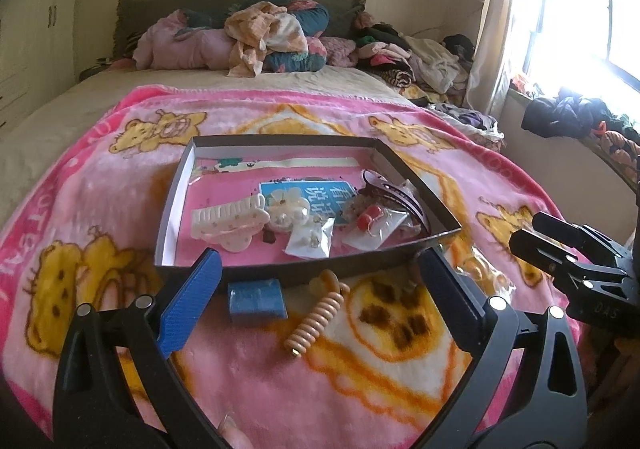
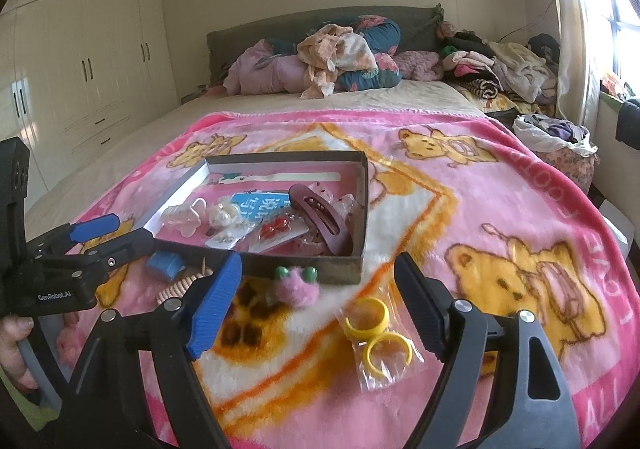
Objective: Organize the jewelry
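Note:
A shallow dark box (image 1: 280, 271) lies on the pink bear blanket and holds a white claw clip (image 1: 228, 223), a pearl flower (image 1: 286, 209), small bagged pieces (image 1: 310, 243) and a maroon hair clip (image 2: 320, 217). My left gripper (image 1: 320, 269) stands open just before the box's near wall, with a small blue box (image 1: 256, 303) and a peach spiral hair tie (image 1: 316, 319) on the blanket between its fingers, untouched. My right gripper (image 2: 320, 269) is open too, above a pink fluffy piece with green beads (image 2: 296, 285) and a bag of yellow rings (image 2: 376, 329).
The pink blanket (image 2: 500, 209) covers the near half of a bed. Pillows and heaped clothes (image 1: 276, 37) lie at the headboard. A window sill with dark clothes (image 1: 560, 117) is on the right, white wardrobes (image 2: 80, 69) on the left. A person's hand (image 2: 12, 349) holds the left gripper's handle.

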`<state>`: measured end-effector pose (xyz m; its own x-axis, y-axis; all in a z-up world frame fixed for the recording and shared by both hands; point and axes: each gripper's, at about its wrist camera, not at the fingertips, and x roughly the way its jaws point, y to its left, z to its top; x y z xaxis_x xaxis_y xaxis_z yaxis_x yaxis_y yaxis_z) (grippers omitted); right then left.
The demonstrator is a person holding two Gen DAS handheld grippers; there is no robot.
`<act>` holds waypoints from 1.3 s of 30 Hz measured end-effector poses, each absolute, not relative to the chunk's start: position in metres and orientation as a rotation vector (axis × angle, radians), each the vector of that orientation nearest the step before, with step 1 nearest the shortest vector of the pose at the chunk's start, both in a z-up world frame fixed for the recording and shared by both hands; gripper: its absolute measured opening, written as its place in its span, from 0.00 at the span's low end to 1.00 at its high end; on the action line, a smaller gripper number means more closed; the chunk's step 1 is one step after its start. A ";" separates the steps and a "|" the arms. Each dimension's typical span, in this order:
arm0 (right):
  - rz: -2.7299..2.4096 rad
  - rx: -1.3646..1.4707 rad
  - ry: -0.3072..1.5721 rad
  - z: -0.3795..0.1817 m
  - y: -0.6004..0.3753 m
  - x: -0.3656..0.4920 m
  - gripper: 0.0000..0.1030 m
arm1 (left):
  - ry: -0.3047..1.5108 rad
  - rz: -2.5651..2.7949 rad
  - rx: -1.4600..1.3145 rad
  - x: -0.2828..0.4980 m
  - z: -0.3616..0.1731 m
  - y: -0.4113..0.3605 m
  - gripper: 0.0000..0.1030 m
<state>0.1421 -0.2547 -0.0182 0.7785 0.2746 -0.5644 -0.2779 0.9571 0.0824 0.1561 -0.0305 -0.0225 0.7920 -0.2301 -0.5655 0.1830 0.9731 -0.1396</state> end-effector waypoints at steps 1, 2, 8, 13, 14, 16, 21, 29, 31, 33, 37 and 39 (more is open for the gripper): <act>0.297 -0.008 0.607 -0.018 -0.255 0.140 0.74 | 0.617 -0.225 -0.078 0.155 -0.023 -0.031 0.88; 0.297 -0.010 0.605 -0.018 -0.256 0.139 0.74 | 0.617 -0.229 -0.078 0.153 -0.023 -0.031 0.89; 0.289 -0.022 0.579 -0.017 -0.260 0.125 0.81 | 0.603 -0.243 -0.070 0.144 -0.026 -0.033 0.89; 0.283 -0.037 0.572 -0.019 -0.261 0.118 0.83 | 0.596 -0.245 -0.058 0.139 -0.029 -0.035 0.89; 0.284 -0.040 0.572 -0.020 -0.262 0.117 0.83 | 0.596 -0.246 -0.054 0.138 -0.030 -0.035 0.89; 0.282 -0.040 0.571 -0.021 -0.263 0.115 0.84 | 0.593 -0.247 -0.046 0.136 -0.031 -0.037 0.89; 0.279 -0.042 0.576 -0.024 -0.265 0.110 0.84 | 0.596 -0.254 -0.031 0.133 -0.036 -0.040 0.89; 0.270 -0.030 0.592 -0.035 -0.275 0.102 0.84 | 0.637 -0.265 -0.032 0.133 -0.049 -0.040 0.89; 0.263 -0.029 0.595 -0.037 -0.277 0.102 0.84 | 0.648 -0.268 -0.035 0.134 -0.052 -0.040 0.89; 0.260 -0.028 0.598 -0.039 -0.280 0.102 0.84 | 0.661 -0.271 -0.033 0.136 -0.056 -0.040 0.89; 0.244 -0.035 0.615 -0.046 -0.285 0.106 0.86 | 0.695 -0.275 -0.044 0.140 -0.066 -0.039 0.89; 0.239 -0.036 0.632 -0.051 -0.288 0.109 0.87 | 0.705 -0.275 -0.041 0.143 -0.072 -0.038 0.89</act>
